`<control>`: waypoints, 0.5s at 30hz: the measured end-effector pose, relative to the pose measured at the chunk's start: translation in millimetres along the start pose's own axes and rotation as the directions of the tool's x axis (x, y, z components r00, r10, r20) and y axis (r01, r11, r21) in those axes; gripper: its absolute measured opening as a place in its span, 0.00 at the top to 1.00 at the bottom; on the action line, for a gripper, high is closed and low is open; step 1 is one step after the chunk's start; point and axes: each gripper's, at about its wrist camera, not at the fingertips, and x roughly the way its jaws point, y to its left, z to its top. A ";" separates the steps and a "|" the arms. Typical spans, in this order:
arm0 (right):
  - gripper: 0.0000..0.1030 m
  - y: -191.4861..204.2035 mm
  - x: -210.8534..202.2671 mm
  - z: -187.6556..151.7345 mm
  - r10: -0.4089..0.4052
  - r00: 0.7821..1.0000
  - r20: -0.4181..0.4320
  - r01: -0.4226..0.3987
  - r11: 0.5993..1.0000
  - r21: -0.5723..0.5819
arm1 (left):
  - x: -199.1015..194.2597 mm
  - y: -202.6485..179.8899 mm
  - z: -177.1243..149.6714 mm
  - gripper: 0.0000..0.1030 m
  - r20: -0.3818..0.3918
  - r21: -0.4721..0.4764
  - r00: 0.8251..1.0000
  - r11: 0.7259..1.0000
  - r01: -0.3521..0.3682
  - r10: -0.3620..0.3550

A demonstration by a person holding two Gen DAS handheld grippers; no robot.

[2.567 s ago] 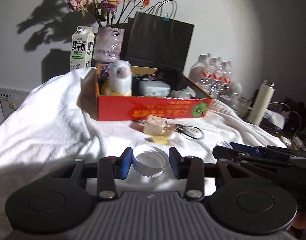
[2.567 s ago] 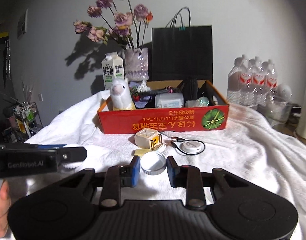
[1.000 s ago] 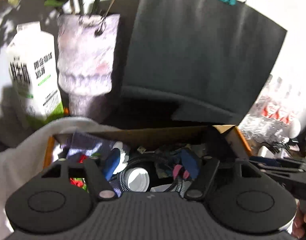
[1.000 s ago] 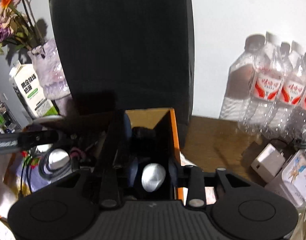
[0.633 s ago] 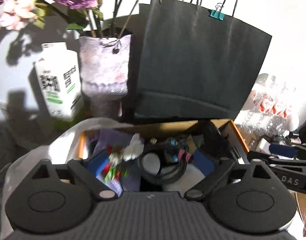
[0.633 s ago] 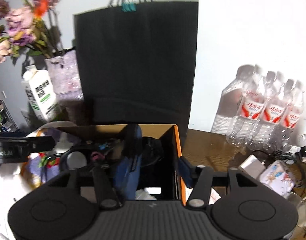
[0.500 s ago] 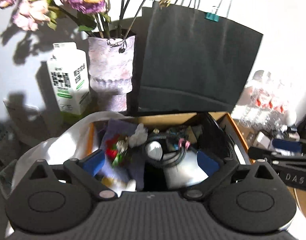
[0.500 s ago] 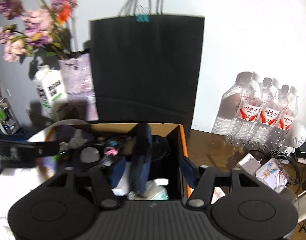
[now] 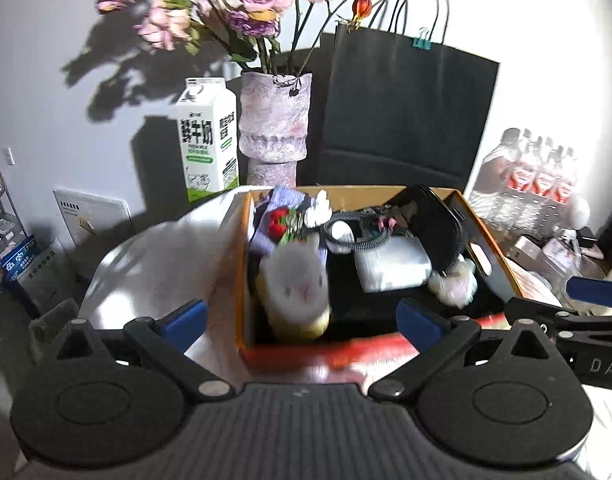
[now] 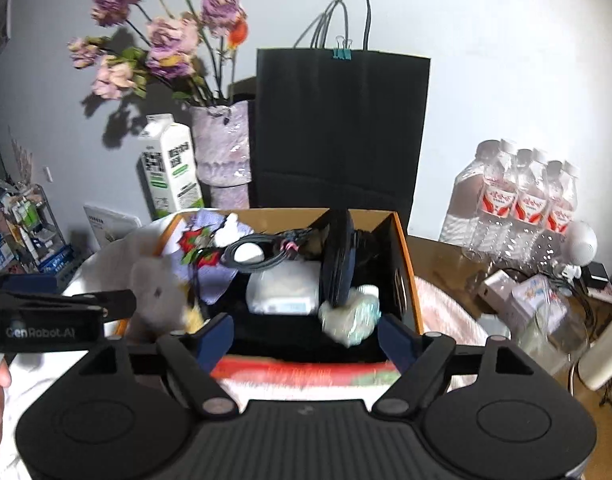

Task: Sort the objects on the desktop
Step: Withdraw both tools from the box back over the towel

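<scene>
Grippers: left gripper (image 9: 302, 322) and right gripper (image 10: 306, 334) both spread wide, empty. Cardboard box (image 10: 401, 240) at 12 o'clock; white cap (image 9: 343, 232) inside cable coil (image 9: 357, 240).

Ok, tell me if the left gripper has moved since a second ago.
Yes. The left gripper has pulled back and up from the box; the black bag behind looks smaller, and the jaws are now wide open.

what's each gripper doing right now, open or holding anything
Left gripper: open, holding nothing.
Right gripper: open, holding nothing.
</scene>
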 end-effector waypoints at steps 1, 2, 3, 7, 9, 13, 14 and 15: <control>0.21 -0.6 -7.9 -11.5 0.008 1.000 0.017 -0.008 1.000 0.005 | -8.6 3.5 -11.7 0.00 0.010 -0.007 1.000 1.000 0.018 -0.018; 0.21 0.0 -15.6 -23.9 0.013 0.999 0.032 -0.013 1.000 0.014 | -18.2 6.8 -25.3 0.00 0.019 -0.012 0.999 0.999 0.039 -0.038; 0.21 1.0 -23.7 -37.4 0.013 0.999 0.045 -0.014 1.000 0.022 | -28.2 11.3 -40.8 0.00 0.026 -0.010 0.998 0.998 0.060 -0.060; 0.18 7.2 -59.3 -101.1 0.029 0.994 0.102 -0.032 0.999 0.031 | -64.8 31.2 -109.8 0.00 0.015 0.006 0.989 0.990 0.144 -0.144; 0.17 11.7 -77.9 -136.7 0.024 0.993 0.117 -0.028 0.999 0.029 | -82.7 39.9 -143.2 0.00 0.005 0.017 0.983 0.982 0.186 -0.186; 0.17 20.7 -112.3 -198.5 0.003 0.991 0.136 -0.009 0.999 0.046 | -123.0 43.9 -199.9 0.00 0.103 0.092 0.981 0.984 0.154 -0.164; 0.17 22.0 -120.6 -211.0 0.000 0.990 0.140 -0.010 0.998 0.064 | -130.5 44.4 -210.9 0.00 0.123 0.096 0.981 0.986 0.139 -0.150; 0.16 22.2 -129.0 -223.3 0.000 0.989 0.146 -0.014 0.996 0.092 | -136.1 44.6 -219.7 0.00 0.126 0.096 0.982 0.987 0.132 -0.143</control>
